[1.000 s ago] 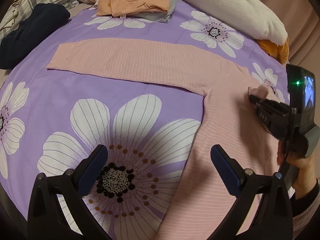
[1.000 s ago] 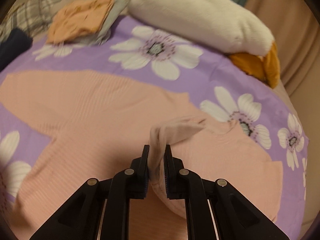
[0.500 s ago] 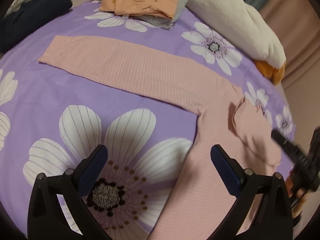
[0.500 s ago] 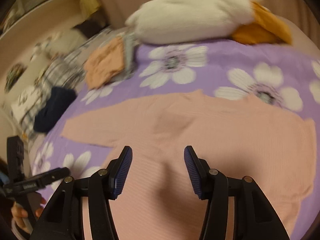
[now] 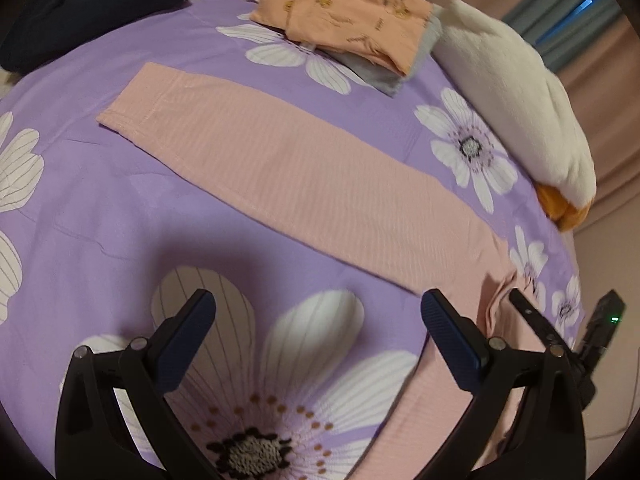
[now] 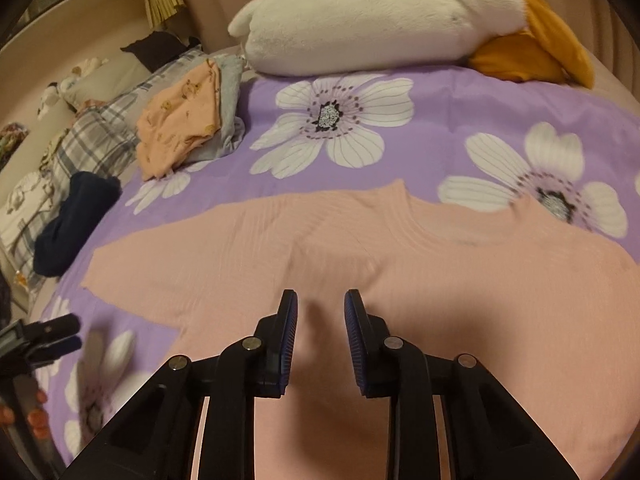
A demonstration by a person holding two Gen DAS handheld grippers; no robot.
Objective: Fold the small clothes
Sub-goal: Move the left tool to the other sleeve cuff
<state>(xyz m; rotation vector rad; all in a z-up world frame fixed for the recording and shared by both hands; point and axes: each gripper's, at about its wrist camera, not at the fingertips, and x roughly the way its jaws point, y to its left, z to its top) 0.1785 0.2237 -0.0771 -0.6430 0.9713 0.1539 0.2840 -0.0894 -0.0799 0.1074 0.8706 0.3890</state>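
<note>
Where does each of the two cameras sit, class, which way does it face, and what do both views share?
Left wrist view: sits on the left tool, looking down over the purple flowered bedspread and the pink top's spread sleeve; the right tool shows at the edge.
Right wrist view: sits on the right tool, its jaws closing with nothing between them, over the pink top's body; the left tool and fingers show at lower left.
Shared: pink top, folded orange garment, white plush, navy garment.

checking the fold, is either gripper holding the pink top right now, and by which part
Nothing is held. The left gripper is open over the bedspread; the right gripper is closing above the pink top, gripping nothing.
</note>
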